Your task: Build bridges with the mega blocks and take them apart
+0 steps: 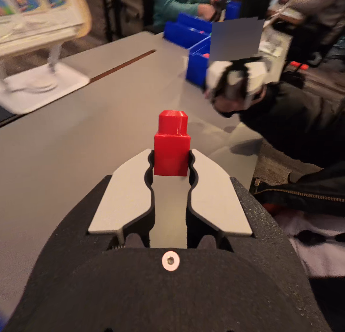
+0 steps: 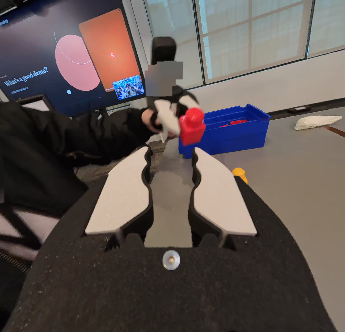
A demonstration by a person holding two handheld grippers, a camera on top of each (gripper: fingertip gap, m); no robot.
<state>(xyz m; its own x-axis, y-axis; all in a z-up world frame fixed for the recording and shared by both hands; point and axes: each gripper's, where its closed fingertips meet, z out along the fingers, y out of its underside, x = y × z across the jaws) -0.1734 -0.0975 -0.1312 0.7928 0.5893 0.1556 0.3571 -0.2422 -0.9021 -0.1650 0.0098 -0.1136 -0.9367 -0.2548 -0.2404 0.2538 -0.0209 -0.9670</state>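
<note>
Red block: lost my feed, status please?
Left hand-held gripper shut on red block, clear of table. Right hand-held gripper open, empty. Yellow block beside it; nothing blocking.

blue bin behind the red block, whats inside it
In the right wrist view the blue bin holds a few red pieces near its far wall. The near wall and the held red block cover the rest of its floor.

Both grippers, left gripper [image 1: 171,161] and right gripper [image 2: 170,158], look the same: speckly black bodies, pale grey wavy-edged fingers [image 1: 128,190], one silver screw [image 1: 170,261]. Black zip-up jacket sleeve [image 2: 84,136].
</note>
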